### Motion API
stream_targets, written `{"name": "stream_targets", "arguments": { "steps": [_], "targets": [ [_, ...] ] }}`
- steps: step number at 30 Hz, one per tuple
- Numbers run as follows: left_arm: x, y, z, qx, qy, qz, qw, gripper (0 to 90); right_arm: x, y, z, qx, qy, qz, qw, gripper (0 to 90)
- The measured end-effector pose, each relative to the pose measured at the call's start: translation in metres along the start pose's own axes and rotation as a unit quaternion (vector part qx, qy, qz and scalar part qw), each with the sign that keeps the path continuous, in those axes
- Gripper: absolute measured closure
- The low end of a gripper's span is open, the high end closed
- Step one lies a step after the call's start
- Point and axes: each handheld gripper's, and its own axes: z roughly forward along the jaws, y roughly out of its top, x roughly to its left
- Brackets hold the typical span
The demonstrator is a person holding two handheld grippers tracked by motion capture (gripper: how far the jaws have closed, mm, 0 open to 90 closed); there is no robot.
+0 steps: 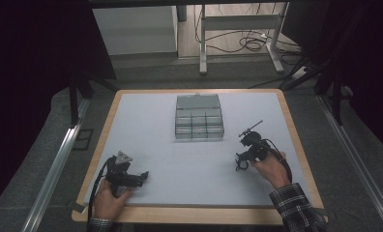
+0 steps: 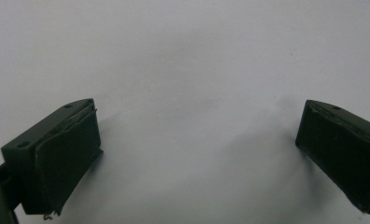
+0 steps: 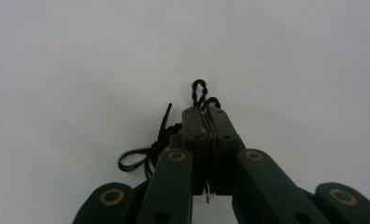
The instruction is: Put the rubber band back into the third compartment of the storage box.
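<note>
Left gripper (image 1: 143, 177) rested well left of compartment box (image 1: 199, 117), jaws spread, nothing between. Right gripper (image 3: 205, 111) lay right of box, jaws pinched on black twisted cord (image 3: 199, 91); cord's loose loops (image 3: 136, 160) trailed left of fingers, nearer right hand.

Both grippers are black — the right gripper (image 3: 206, 112) shows brass-ringed pivots, the left gripper (image 1: 142, 177) a grey three-cornered plate; one plaid sleeve (image 1: 296, 207).

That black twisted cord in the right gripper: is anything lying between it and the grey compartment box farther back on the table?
Nothing visible does. The right gripper is shut on the black twisted cord, and bare white table lies between it and the compartment box.
</note>
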Motion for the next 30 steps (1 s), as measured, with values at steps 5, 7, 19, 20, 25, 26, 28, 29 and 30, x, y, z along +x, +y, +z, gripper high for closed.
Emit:
{"name": "stream_targets", "arguments": {
  "steps": [5, 7, 19, 20, 25, 26, 28, 29, 30],
  "targets": [
    [0.0, 0.0, 0.0, 0.0, 0.0, 0.0, 1.0, 0.0, -0.001, 0.003, -0.01, -0.008, 0.008, 0.003, 0.9999, 86.5],
    [0.0, 0.0, 0.0, 0.0, 0.0, 0.0, 1.0, 0.0, -0.002, 0.004, -0.014, -0.01, 0.012, 0.005, 0.9999, 86.5],
    [0.0, 0.0, 0.0, 0.0, 0.0, 0.0, 1.0, 0.0, -0.003, 0.015, -0.031, -0.025, 0.021, 0.009, 0.9994, 86.5],
    [0.0, 0.0, 0.0, 0.0, 0.0, 0.0, 1.0, 0.0, -0.003, 0.018, -0.034, -0.025, 0.022, 0.009, 0.9994, 86.5],
    [0.0, 0.0, 0.0, 0.0, 0.0, 0.0, 1.0, 0.0, -0.002, 0.024, -0.04, -0.03, 0.023, 0.009, 0.9993, 86.5],
    [0.0, 0.0, 0.0, 0.0, 0.0, 0.0, 1.0, 0.0, -0.002, 0.026, -0.041, -0.031, 0.024, 0.01, 0.9992, 86.5],
    [0.0, 0.0, 0.0, 0.0, 0.0, 0.0, 1.0, 0.0, -0.003, 0.028, -0.043, -0.032, 0.026, 0.011, 0.9991, 86.5],
    [0.0, 0.0, 0.0, 0.0, 0.0, 0.0, 1.0, 0.0, -0.003, 0.03, -0.044, -0.032, 0.026, 0.012, 0.9991, 86.5],
    [0.0, 0.0, 0.0, 0.0, 0.0, 0.0, 1.0, 0.0, -0.003, 0.031, -0.044, -0.033, 0.025, 0.012, 0.9991, 86.5]
  ]
}}
